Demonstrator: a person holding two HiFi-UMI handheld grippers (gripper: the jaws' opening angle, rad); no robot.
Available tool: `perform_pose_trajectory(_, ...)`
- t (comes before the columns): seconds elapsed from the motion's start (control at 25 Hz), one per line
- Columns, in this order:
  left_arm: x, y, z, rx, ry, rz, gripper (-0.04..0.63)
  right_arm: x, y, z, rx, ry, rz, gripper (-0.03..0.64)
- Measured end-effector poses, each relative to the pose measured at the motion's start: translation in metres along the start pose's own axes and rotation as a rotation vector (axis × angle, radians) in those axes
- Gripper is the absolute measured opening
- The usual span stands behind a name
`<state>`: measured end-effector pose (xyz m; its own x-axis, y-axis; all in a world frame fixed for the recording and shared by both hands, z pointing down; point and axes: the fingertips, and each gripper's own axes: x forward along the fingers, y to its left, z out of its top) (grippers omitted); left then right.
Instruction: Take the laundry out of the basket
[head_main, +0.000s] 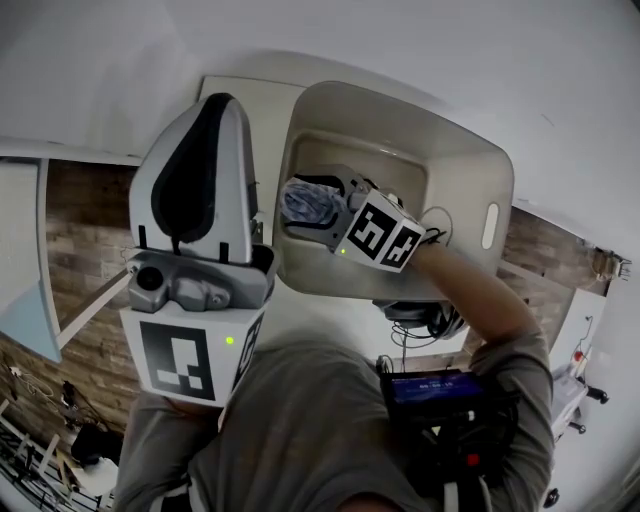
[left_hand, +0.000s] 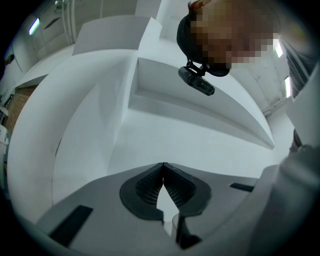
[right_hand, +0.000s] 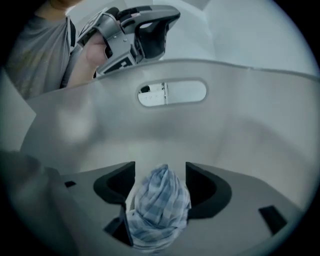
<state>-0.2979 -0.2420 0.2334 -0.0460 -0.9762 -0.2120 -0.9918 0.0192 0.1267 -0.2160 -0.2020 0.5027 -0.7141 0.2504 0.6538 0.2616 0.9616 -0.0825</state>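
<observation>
A blue-and-white checked cloth (head_main: 308, 203) lies bunched inside the pale plastic laundry basket (head_main: 470, 150). My right gripper (head_main: 298, 206) reaches down into the basket, and the cloth (right_hand: 160, 205) sits between its jaws. The jaws stand wide, with a gap showing beside the cloth near the tips. Ahead of them is the basket wall (right_hand: 235, 130) with its handle slot (right_hand: 172, 93). My left gripper (head_main: 220, 105) is held up outside the basket to its left. Its tips (left_hand: 163, 165) meet with nothing between them.
The basket stands on a white surface (head_main: 250, 110). Brick-patterned floor (head_main: 90, 250) shows at the left. Dark headphones and cables (head_main: 425, 320) lie by the basket's near edge. White stepped panels (left_hand: 165, 100) fill the left gripper view.
</observation>
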Motion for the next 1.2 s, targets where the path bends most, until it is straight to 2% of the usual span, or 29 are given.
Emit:
perform_pose_trajectory(0.28, -0.005, 0.011, 0.001, 0.004, -0.002, 0.023, 0.008, 0.022, 0.010, -0.024, -0.004, 0.098, 0.044, 0.345)
perform_pose_trajectory(0.44, -0.006, 0.010, -0.001, 0.006, 0.006, 0.023, 0.008, 0.030, 0.007, -0.037, -0.034, 0.148, 0.027, 0.339)
perform_pose_trajectory(0.52, -0.008, 0.010, -0.002, 0.009, 0.009, 0.029, 0.008, 0.031, 0.003, -0.041, -0.039, 0.154, 0.012, 0.300)
perform_pose_trajectory(0.68, -0.008, 0.015, -0.006, 0.015, 0.011, 0.039, 0.008, 0.032, 0.001, -0.042, -0.062, 0.160, 0.009, 0.146)
perform_pose_trajectory(0.76, -0.006, 0.011, -0.009, 0.014, 0.020, 0.034, 0.008, 0.028, 0.000, -0.042, -0.069, 0.161, 0.006, 0.098)
perform_pose_trajectory(1.0, -0.006, -0.008, -0.003, 0.018, 0.010, -0.005, 0.008, 0.003, -0.010, -0.026, -0.067, 0.112, -0.031, 0.066)
perform_pose_trajectory(1.2, -0.008, -0.022, 0.007, 0.024, -0.009, -0.038, 0.008, -0.024, -0.017, 0.006, -0.087, 0.021, -0.101, 0.063)
